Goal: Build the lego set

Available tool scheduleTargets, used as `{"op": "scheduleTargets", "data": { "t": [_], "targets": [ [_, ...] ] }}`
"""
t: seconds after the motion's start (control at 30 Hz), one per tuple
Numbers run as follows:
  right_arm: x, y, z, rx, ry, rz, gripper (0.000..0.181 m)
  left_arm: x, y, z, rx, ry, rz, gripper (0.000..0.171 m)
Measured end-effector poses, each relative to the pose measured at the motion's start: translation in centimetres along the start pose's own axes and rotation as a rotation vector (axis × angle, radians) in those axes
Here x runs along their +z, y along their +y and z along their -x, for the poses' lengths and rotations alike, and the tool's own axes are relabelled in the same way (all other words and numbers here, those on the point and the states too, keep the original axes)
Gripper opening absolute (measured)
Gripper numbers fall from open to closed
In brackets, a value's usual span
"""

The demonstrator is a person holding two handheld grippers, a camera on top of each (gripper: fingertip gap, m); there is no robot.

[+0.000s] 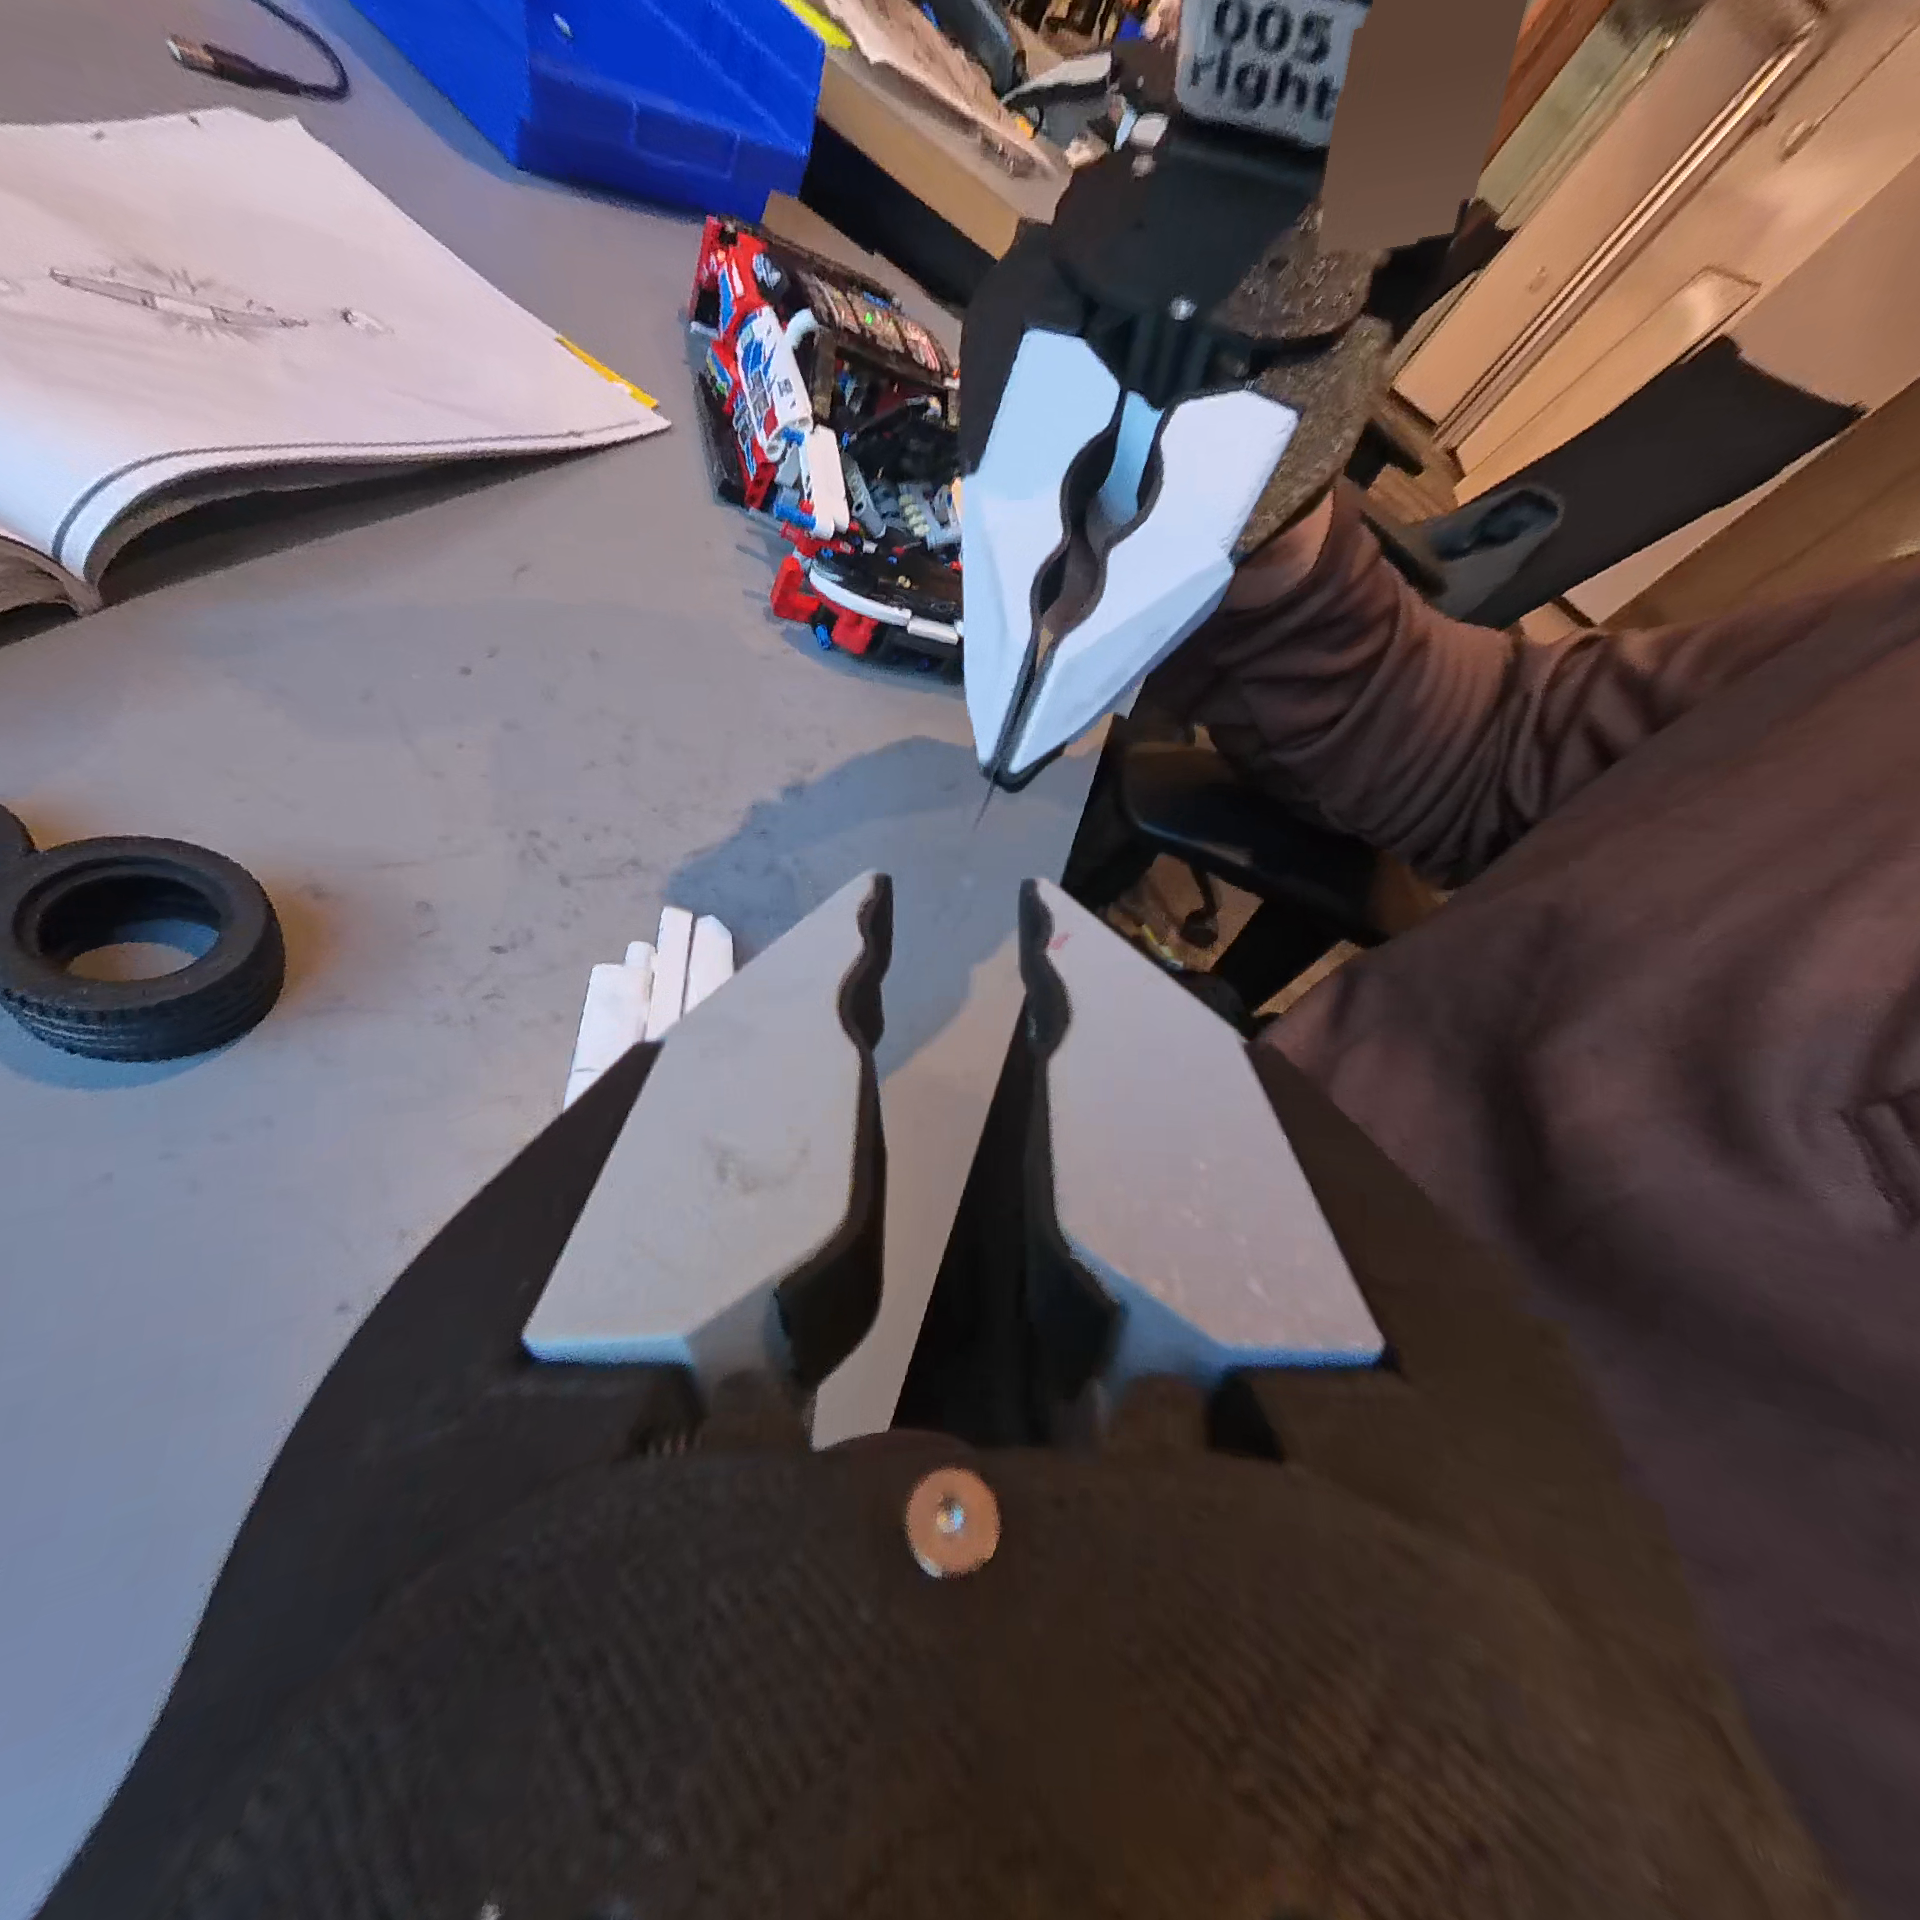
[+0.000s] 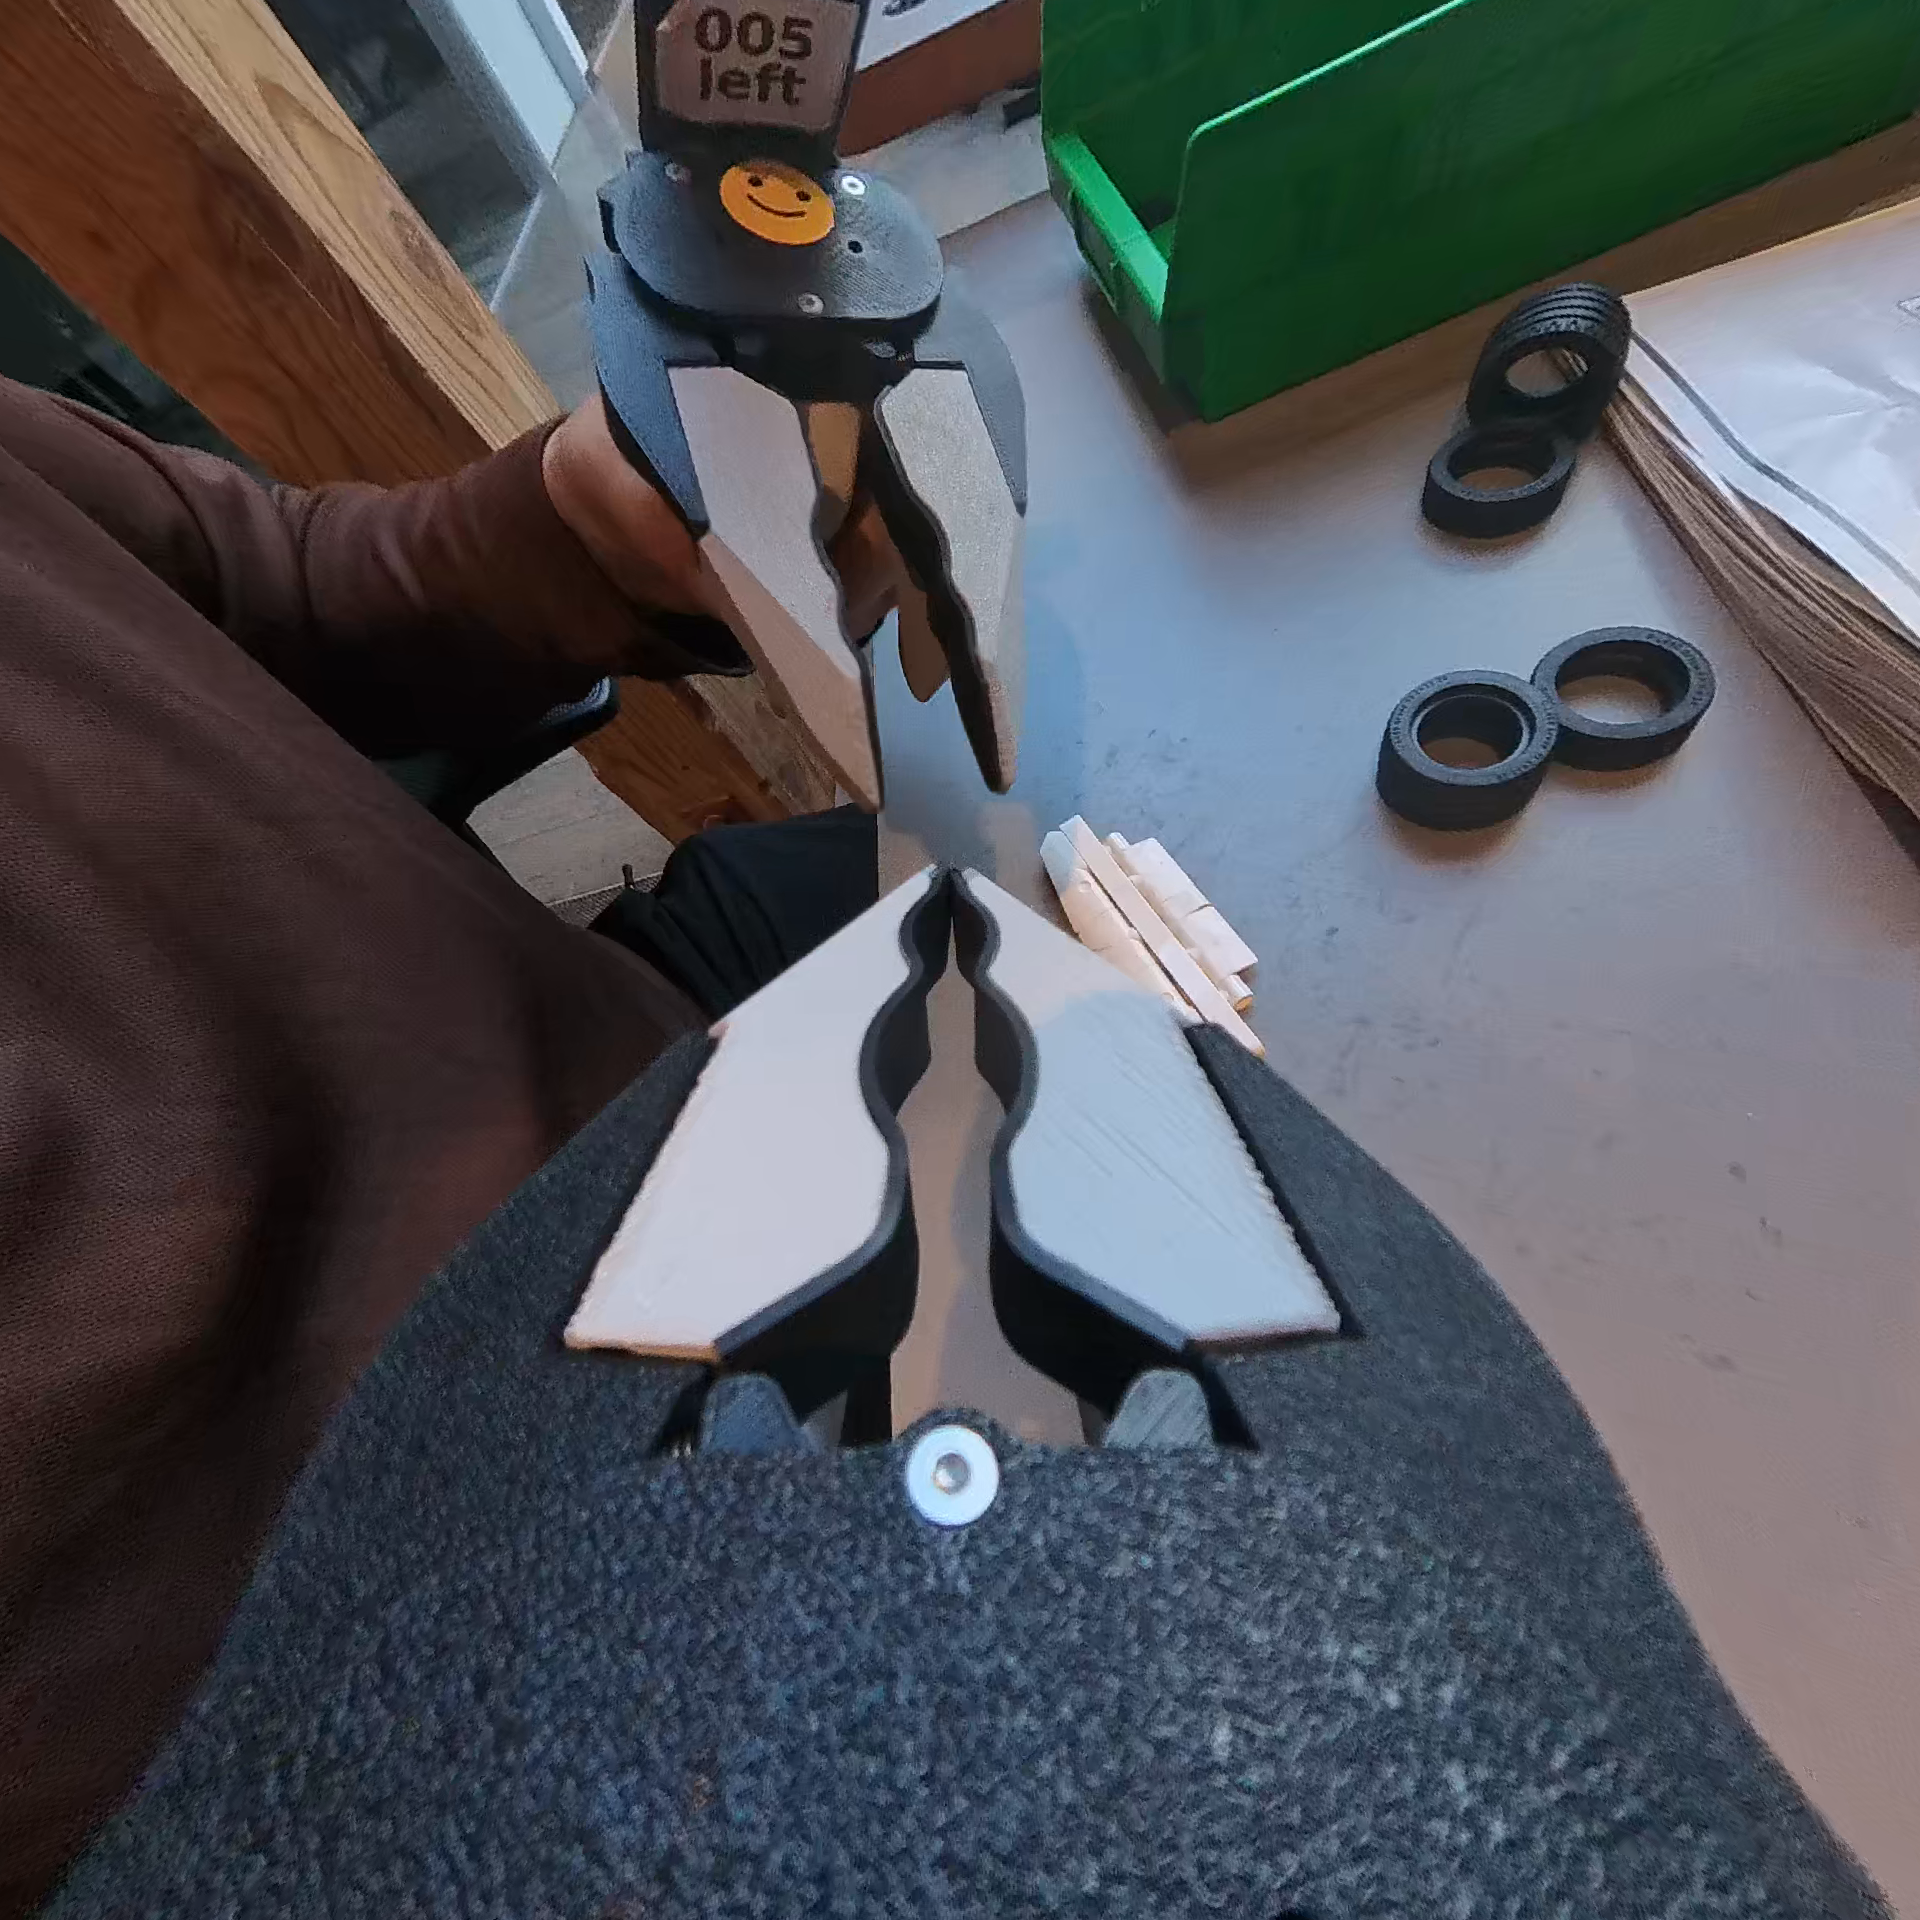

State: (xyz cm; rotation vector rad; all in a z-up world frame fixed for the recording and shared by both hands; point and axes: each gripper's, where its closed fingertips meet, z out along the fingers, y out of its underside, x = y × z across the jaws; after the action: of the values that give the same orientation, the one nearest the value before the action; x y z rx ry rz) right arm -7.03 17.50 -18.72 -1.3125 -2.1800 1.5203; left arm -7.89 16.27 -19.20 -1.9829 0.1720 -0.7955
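Observation:
My left gripper (image 1: pixel 956 894) is open and empty, just above the grey table's near edge (image 1: pixel 1049 831). It also shows in the right wrist view (image 2: pixel 935 792). My right gripper (image 2: pixel 951 875) faces it tip to tip, a short gap apart, with its jaws closed. It also shows in the left wrist view (image 1: pixel 1006 769). I see nothing clearly held in it. A small bundle of white lego pieces (image 1: pixel 655 977) (image 2: pixel 1143 925) lies on the table beside both grippers. A part-built red, white and black lego car (image 1: pixel 831 447) lies on its side farther off.
A black tyre (image 1: pixel 135 945) lies at the left, and several tyres (image 2: pixel 1455 748) (image 2: pixel 1496 478) lie at the right. An open instruction book (image 1: pixel 260 343) (image 2: pixel 1818 468), a blue bin (image 1: pixel 644 83) and a green bin (image 2: pixel 1455 156) stand behind. The person's brown sleeves (image 1: pixel 1403 707) flank the table edge. Only a small space, under 4 cm, lies between the two pairs of fingers.

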Motion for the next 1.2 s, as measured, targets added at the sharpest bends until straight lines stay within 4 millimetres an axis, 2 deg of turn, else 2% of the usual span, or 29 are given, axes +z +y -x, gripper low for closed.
{"op": "scheduleTargets", "data": {
  "t": [0.17,0.33,0.7,0.8,0.97,1.0,1.03,1.13,1.2],
  "targets": [
    [0.5,0.3,0.2,-0.027,0.001,0.043,0.0,1.4,0.5,-0.5,0.014,0.019,0.068,0.018],
    [0.8,0.8,0.3,-0.042,0.006,0.075,0.0,1.9,0.3,-0.6,0.033,0.026,0.075,0.0],
    [0.6,0.5,-0.3,-0.046,0.04,0.065,0.0,2.0,-0.1,-0.4,0.025,0.024,0.032,0.0],
    [0.3,-0.5,-0.8,-0.036,0.059,0.005,0.001,1.7,-1.4,-0.1,0.007,0.012,-0.066,0.0],
    [-0.9,-3.2,-0.6,0.029,0.0,-0.178,0.002,0.7,-3.7,-0.8,-0.049,0.078,-0.257,0.0],
    [-1.1,-3.6,-0.9,0.03,0.023,-0.208,0.015,0.9,-3.4,-0.8,-0.048,0.077,-0.234,0.0],
    [-1.6,-4.1,-1.5,0.018,0.073,-0.243,0.019,1.4,-2.7,-0.8,-0.036,0.066,-0.194,0.0],
    [-3.3,-5.5,-1.6,-0.029,0.115,-0.33,0.011,1.6,-2.4,-1.1,-0.03,0.062,-0.212,0.0],
    [-4.0,-5.8,-1.5,-0.013,0.107,-0.36,0.015,-0.1,-4.4,-1.0,-0.048,0.081,-0.385,0.0]
  ]
}}
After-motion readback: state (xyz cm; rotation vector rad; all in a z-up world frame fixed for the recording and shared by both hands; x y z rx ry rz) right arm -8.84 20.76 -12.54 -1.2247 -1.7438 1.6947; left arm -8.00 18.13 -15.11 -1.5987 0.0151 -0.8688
